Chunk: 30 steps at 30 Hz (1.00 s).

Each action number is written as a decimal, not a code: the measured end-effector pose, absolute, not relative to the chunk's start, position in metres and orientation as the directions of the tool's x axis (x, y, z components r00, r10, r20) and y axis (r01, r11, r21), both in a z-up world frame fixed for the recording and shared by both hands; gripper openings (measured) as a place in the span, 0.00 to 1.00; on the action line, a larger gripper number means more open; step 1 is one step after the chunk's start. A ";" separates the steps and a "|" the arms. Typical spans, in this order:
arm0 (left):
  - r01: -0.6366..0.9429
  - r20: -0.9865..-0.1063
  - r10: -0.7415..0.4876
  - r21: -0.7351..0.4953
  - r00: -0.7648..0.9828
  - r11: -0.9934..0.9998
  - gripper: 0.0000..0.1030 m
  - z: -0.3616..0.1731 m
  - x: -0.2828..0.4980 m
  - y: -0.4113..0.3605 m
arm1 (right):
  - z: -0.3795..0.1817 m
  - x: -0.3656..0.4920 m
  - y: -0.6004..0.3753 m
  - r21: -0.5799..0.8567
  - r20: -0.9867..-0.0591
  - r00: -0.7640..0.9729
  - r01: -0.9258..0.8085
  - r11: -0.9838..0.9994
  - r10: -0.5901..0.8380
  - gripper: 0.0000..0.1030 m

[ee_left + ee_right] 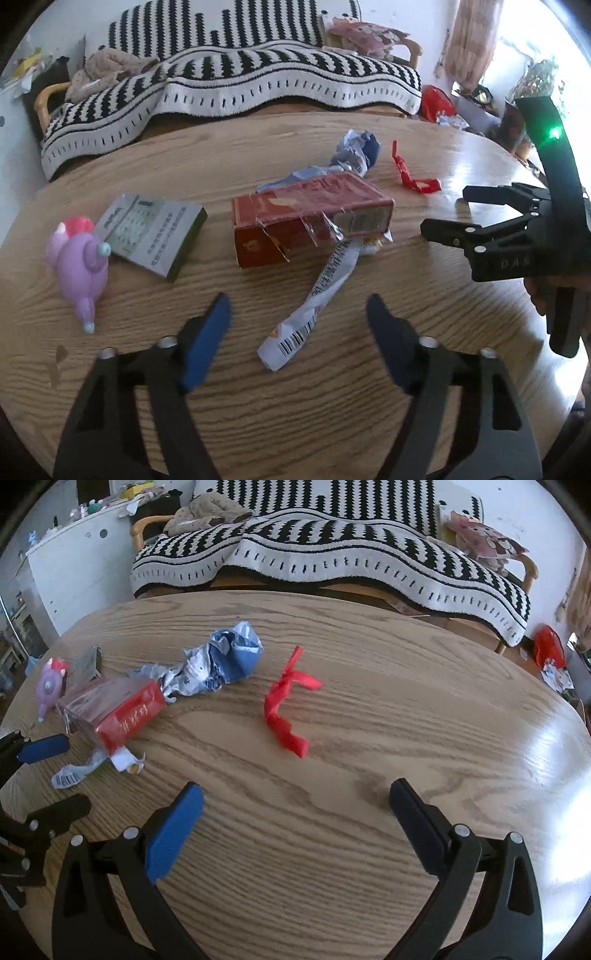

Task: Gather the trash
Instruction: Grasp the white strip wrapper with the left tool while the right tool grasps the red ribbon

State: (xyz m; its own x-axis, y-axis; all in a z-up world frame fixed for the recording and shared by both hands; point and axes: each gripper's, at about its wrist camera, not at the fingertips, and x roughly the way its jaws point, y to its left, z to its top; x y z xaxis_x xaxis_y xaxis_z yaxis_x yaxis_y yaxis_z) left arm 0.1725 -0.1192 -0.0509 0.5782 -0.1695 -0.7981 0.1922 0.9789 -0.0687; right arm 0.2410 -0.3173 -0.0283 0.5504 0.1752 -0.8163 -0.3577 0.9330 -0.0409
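On the round wooden table [258,406] lies a torn red carton [310,218] [114,712]. A long silver wrapper with a barcode [306,310] [70,777] sticks out from under it. Behind the carton is a crumpled blue-and-silver wrapper [354,155] [225,661], and a red ribbon scrap [410,173] [284,709] lies to its right. My left gripper [298,297] is open, with the barcode end of the silver wrapper between its blue pads, untouched. My right gripper [294,784] is open over bare wood, short of the red ribbon scrap.
A purple toy [79,266] and a grey printed box [151,232] sit at the table's left. Behind the table stands a sofa under a black-and-white striped blanket [332,554]. A white cabinet [77,565] is at the far left, and a red bag [550,646] lies on the floor.
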 end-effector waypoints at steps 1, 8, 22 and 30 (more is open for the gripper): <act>0.177 -0.793 -0.162 -0.070 0.587 0.982 0.53 -0.050 0.174 -0.118 | -0.028 0.243 -0.315 -0.041 -0.817 0.550 -0.361 0.932 0.177 0.95; 0.109 -0.774 -0.210 -0.181 0.597 0.977 0.10 -0.049 0.176 -0.102 | -0.021 0.250 -0.299 -0.030 -0.799 0.563 -0.388 0.921 0.212 0.33; 0.103 -0.761 -0.242 -0.227 0.602 0.969 0.09 -0.039 0.161 -0.103 | -0.014 0.226 -0.293 0.017 -0.758 0.602 -0.366 0.930 0.251 0.08; 0.148 -0.731 -0.287 -0.250 0.619 0.957 0.09 -0.018 0.146 -0.113 | 0.021 0.189 -0.299 0.058 -0.692 0.663 -0.343 0.938 0.285 0.08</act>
